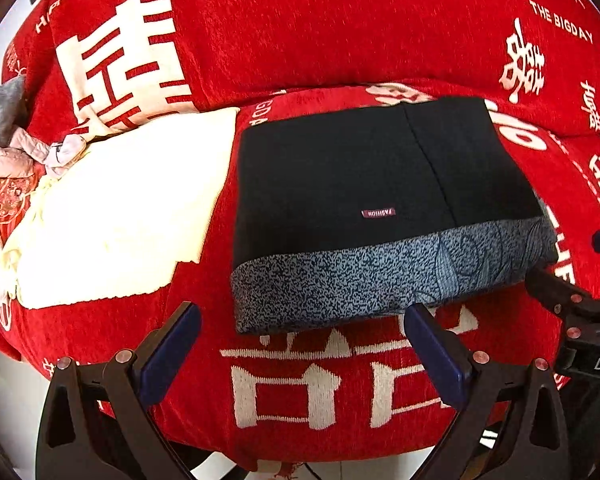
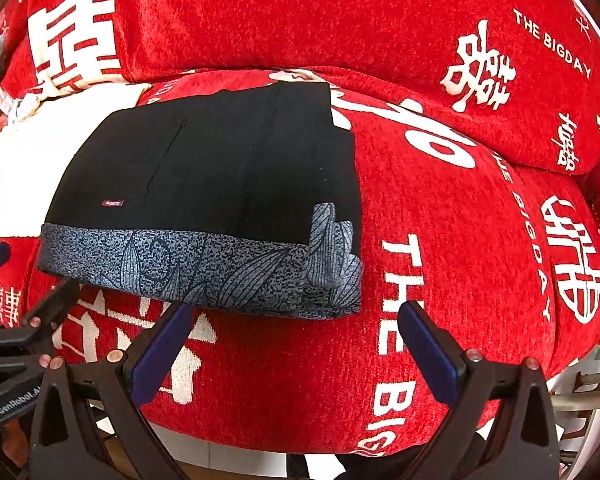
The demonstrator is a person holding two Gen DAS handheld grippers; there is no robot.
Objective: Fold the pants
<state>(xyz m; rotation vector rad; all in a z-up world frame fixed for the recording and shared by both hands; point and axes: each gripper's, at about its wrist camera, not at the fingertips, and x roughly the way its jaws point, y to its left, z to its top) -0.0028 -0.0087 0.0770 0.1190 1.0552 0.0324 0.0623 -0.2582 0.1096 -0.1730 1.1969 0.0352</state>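
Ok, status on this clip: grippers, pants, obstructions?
Left gripper open, right gripper open, both empty. Black pants with grey patterned waistband folded compact on red sofa cover. Cream cloth beside, clear of them.

Red sofa (image 1: 340,32) with white lettering, brightly lit.

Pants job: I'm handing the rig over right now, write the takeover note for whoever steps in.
Left tool: open, empty, just short of the pants' near edge.
Right tool: open, empty, near the bundle's right corner.
Pants: black, lying as a compact folded rectangle on the red sofa cover, patterned grey band toward the tools.
Cream folded cloth lies beside the pants; loose clothes farther left.
Done: the fold looks complete.
Left: maybe tidy the turned-up right corner; otherwise nothing obvious.
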